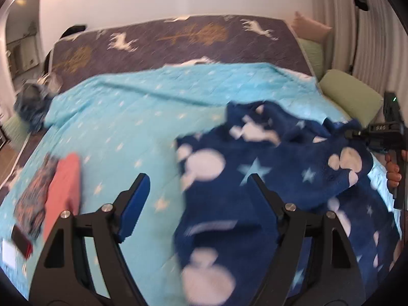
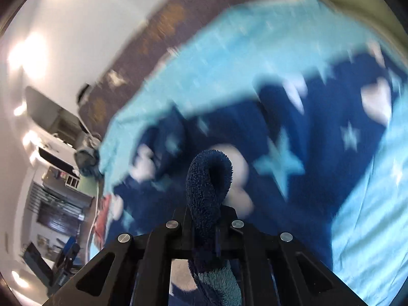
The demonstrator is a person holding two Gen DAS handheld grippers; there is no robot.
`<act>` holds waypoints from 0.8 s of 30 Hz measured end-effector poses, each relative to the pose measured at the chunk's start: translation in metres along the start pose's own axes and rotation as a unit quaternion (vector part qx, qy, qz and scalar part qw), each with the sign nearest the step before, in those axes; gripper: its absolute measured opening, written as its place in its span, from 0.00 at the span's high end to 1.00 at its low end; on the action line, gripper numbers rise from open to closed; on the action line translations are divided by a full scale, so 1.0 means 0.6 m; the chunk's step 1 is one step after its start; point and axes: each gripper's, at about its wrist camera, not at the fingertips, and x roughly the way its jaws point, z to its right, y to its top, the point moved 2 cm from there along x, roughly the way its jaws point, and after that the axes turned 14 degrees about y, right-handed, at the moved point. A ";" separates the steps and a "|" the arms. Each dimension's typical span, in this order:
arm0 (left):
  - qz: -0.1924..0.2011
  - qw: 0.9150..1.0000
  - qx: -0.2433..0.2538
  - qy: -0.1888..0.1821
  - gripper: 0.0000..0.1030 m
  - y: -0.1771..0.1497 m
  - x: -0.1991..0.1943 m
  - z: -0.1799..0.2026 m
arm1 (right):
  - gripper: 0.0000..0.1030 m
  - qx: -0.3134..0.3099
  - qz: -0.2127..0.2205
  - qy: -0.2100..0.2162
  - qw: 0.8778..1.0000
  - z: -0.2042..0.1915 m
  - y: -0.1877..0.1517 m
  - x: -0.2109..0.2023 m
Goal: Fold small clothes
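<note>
A navy fleece garment (image 1: 267, 178) with white shapes and pale stars lies spread on a light blue bedspread (image 1: 127, 117). My left gripper (image 1: 199, 186) is open and empty, its jaws wide apart just above the garment's left edge. My right gripper (image 1: 354, 135) shows at the far right in the left wrist view, pinching the garment's right corner. In the right wrist view the right gripper (image 2: 206, 214) is shut on a fold of the navy fleece garment (image 2: 293, 132), and the fold (image 2: 207, 178) sticks up between its jaws. Both views are motion-blurred.
A folded coral garment (image 1: 63, 191) and a patterned folded one (image 1: 33, 196) lie at the left of the bed. Green pillows (image 1: 349, 94) sit at the right by a curtain. A dark garment pile (image 1: 30, 102) sits at the far left edge.
</note>
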 end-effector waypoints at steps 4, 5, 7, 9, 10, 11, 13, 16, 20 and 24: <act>-0.041 0.998 0.039 0.014 0.23 0.007 0.101 0.061 | 0.85 -0.025 0.022 0.001 0.999 -0.031 0.025 -0.019; -0.080 0.994 0.060 0.054 0.23 -0.007 0.143 0.075 | 0.75 -0.019 0.013 -0.019 1.000 -0.022 0.026 -0.013; -0.152 0.981 0.075 0.098 0.24 -0.045 0.211 0.078 | 0.61 -0.002 -0.025 -0.134 0.991 0.024 0.017 0.007; -0.160 0.985 0.012 0.071 0.21 -0.050 0.211 0.050 | 0.60 0.019 -0.033 -0.202 0.979 0.069 0.000 0.000; -0.164 0.984 0.001 0.075 0.21 -0.049 0.208 0.040 | 0.60 0.027 -0.023 -0.176 0.984 0.076 -0.009 -0.013; -0.166 0.983 -0.007 0.084 0.21 -0.048 0.205 0.031 | 0.60 0.037 -0.010 -0.151 0.988 0.079 -0.018 -0.030; -0.162 0.982 -0.014 0.099 0.21 -0.046 0.202 0.022 | 0.60 0.033 0.003 -0.124 0.992 0.069 -0.030 -0.062; -0.158 0.981 -0.022 0.108 0.21 -0.047 0.202 0.020 | 0.61 -0.019 -0.004 -0.030 0.999 0.010 -0.050 -0.077; -0.135 0.982 -0.008 0.132 0.21 -0.052 0.190 0.030 | 0.67 -0.052 -0.091 0.034 0.994 -0.040 -0.097 -0.024; -0.111 0.989 -0.019 0.098 0.22 -0.027 0.152 0.030 | 0.89 -0.057 -0.128 -0.086 0.986 0.008 -0.137 0.008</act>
